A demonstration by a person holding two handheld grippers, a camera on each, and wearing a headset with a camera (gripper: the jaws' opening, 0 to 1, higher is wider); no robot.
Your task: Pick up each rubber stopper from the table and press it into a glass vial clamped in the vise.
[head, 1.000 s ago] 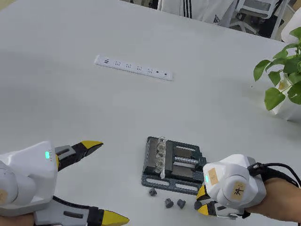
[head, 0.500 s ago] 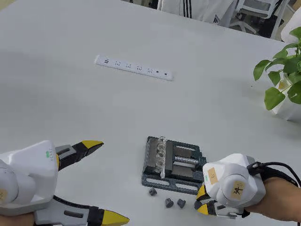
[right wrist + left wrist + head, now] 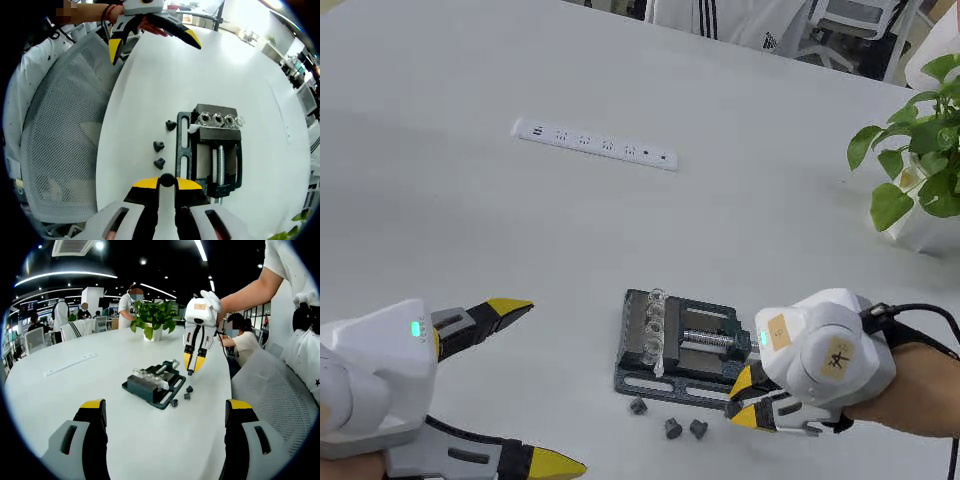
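On the white table (image 3: 470, 220) sits the vise (image 3: 705, 360). My left gripper (image 3: 545, 385) hangs well left of the vise, jaws spread wide, empty. My right gripper (image 3: 166, 184), beside the vise's near right corner, pinches one rubber stopper (image 3: 166, 179) at its tips. A row of glass vials (image 3: 653, 325) stands clamped in the vise. Three loose stoppers (image 3: 672, 428) lie just before the vise.

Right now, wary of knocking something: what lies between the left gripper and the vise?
Bare table, per the left gripper view; three stoppers lie off beside the vise.
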